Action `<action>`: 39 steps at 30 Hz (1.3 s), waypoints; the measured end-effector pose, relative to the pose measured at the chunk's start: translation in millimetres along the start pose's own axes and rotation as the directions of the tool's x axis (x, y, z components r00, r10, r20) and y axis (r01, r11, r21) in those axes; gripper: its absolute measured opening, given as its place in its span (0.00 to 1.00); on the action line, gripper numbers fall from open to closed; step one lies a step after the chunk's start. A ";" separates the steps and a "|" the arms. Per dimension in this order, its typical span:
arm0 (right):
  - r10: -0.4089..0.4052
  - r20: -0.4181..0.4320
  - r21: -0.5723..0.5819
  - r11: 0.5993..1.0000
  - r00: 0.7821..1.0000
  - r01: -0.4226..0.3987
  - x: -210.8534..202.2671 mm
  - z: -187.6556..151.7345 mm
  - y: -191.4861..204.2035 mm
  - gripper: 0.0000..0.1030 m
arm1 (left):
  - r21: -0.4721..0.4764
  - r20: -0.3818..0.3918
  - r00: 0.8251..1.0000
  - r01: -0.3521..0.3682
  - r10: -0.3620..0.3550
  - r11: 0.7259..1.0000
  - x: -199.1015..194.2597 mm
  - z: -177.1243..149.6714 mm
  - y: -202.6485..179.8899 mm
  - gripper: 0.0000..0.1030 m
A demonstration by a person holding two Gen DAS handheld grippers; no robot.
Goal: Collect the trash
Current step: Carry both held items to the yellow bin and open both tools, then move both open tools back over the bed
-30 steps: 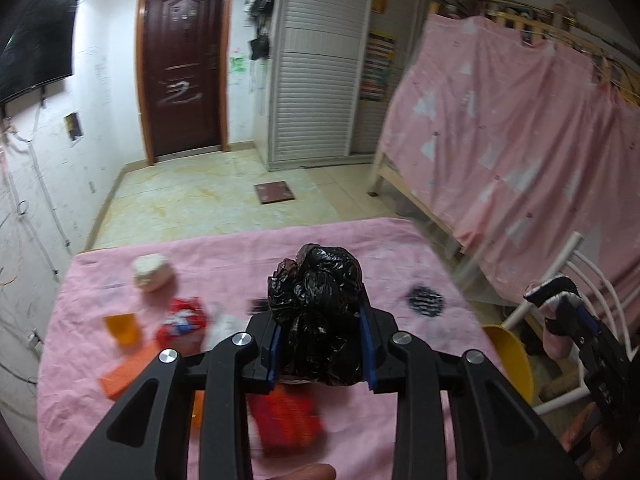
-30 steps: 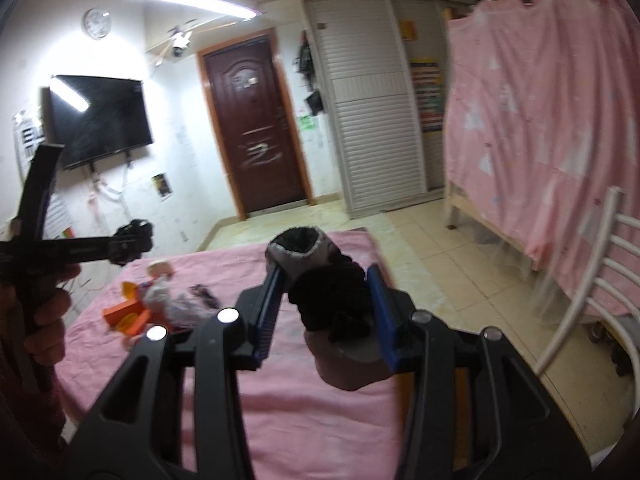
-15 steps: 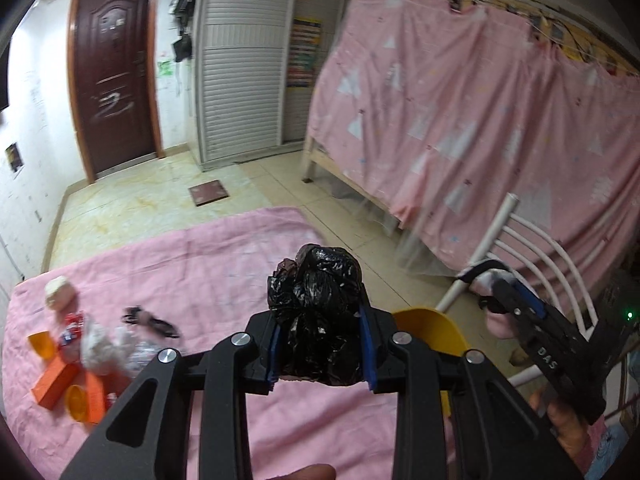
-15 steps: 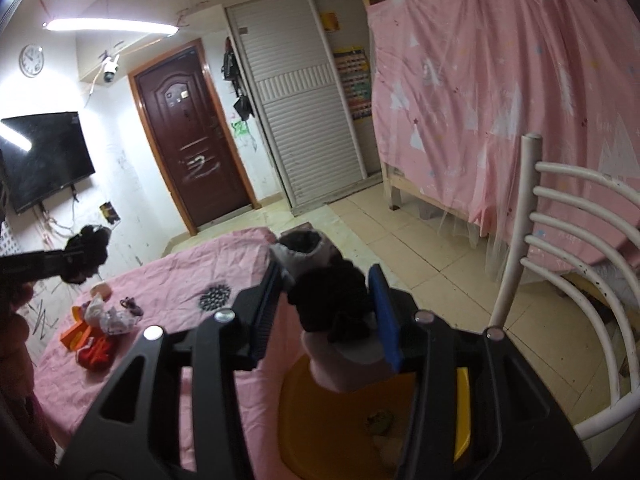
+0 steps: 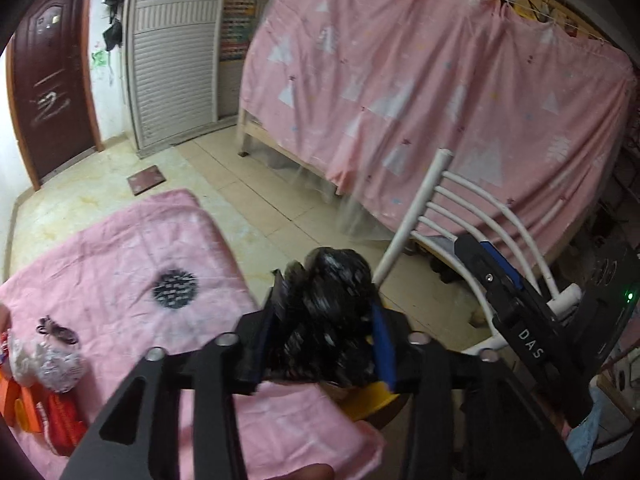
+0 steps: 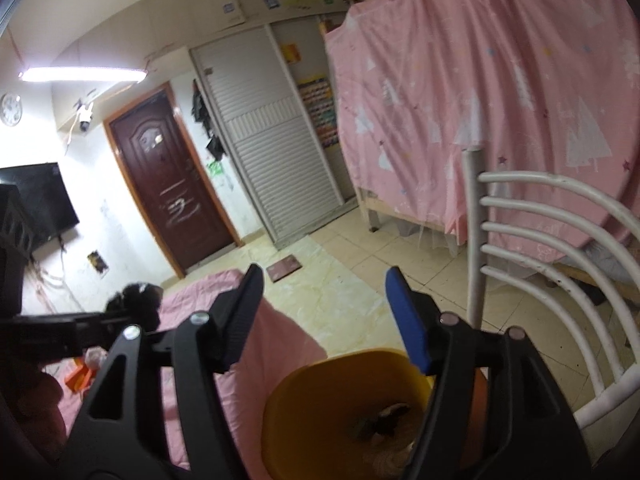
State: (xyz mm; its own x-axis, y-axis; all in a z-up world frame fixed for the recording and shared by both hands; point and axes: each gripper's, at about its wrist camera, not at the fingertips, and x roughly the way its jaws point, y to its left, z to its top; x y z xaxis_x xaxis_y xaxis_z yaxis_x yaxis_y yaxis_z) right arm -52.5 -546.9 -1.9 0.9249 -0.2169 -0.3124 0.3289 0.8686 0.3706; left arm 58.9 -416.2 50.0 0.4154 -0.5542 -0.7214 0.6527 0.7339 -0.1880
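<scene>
The left gripper (image 5: 326,338) is clamped on a crumpled black plastic bag (image 5: 334,320), which fills the space between its 2 fingers. The bag is held in the air, above the edge of the pink tablecloth (image 5: 120,252) and beside the round yellow plastic bin (image 5: 370,400), of which only a small part of the rim shows under the gripper in this view.

The right gripper (image 6: 326,314) has its 2 fingers wide apart and nothing is between them. It hangs above the yellow bin (image 6: 320,384), which stands just beside the table. At the bottom of the bin lies some trash, maybe paper or a soft wad; the view is too blurred to tell.

On the far left of the tablecloth in the left wrist view lie more pieces: a crumpled clear plastic wrapper (image 5: 52,364), orange packaging (image 5: 20,404) and a small dark scrap (image 5: 56,330). A round black patch (image 5: 175,290) is on the cloth near the middle.

A white metal chair (image 6: 560,280) stands just beside the bin, before a long pink curtain (image 6: 480,100).
</scene>
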 end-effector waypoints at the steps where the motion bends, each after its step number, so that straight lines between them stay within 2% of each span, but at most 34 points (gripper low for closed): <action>1: 0.001 0.005 0.008 1.000 1.000 -0.001 -1.6 1.1 -2.5 0.60 | 0.008 0.001 1.000 0.005 -0.005 1.000 1.6 1.3 -5.2 0.54; 2: 0.005 0.011 0.016 1.000 1.000 -0.006 -3.3 1.9 -5.1 0.62 | 0.012 0.002 1.000 0.008 -0.008 1.000 1.4 1.7 -8.7 0.60; 3: 0.006 0.014 0.019 1.000 1.000 -0.006 -4.2 3.0 -5.3 0.64 | 0.015 0.006 1.000 0.009 -0.009 1.000 1.4 1.8 -11.8 0.61; 8: 0.019 0.017 0.018 1.000 1.000 -0.020 -5.0 2.7 -3.9 0.66 | 0.021 0.009 1.000 -0.008 0.008 1.000 -0.4 -2.0 -14.6 0.62; 18: 0.068 -0.009 -0.042 0.997 0.998 -0.068 -0.6 -2.1 26.3 0.66 | -0.032 0.034 0.999 -0.027 0.028 0.999 -16.2 -3.7 15.6 0.62; 27: 0.135 -0.056 -0.123 0.982 0.989 -0.141 5.7 -16.5 76.7 0.71 | -0.123 0.063 0.996 -0.048 0.056 0.991 -42.5 -15.4 70.2 0.62; 34: 0.196 -0.103 -0.174 0.962 0.975 -0.211 11.5 -30.5 121.7 0.72 | -0.196 0.098 0.988 -0.100 0.121 0.976 -71.2 -22.5 118.5 0.62; 39: 0.241 -0.141 -0.193 0.945 0.960 -0.265 17.6 -39.8 152.7 0.72 | -0.231 0.118 0.976 -0.154 0.185 0.961 -93.5 -31.5 153.4 0.62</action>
State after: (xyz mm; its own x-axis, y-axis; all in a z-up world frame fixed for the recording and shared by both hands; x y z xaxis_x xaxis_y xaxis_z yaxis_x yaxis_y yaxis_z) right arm 6.5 -400.3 14.4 0.9403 0.0635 -0.3342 0.0286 0.9642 0.2637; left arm 100.3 -239.4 67.6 0.6010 -0.4510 -0.6598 0.4162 0.8814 -0.2233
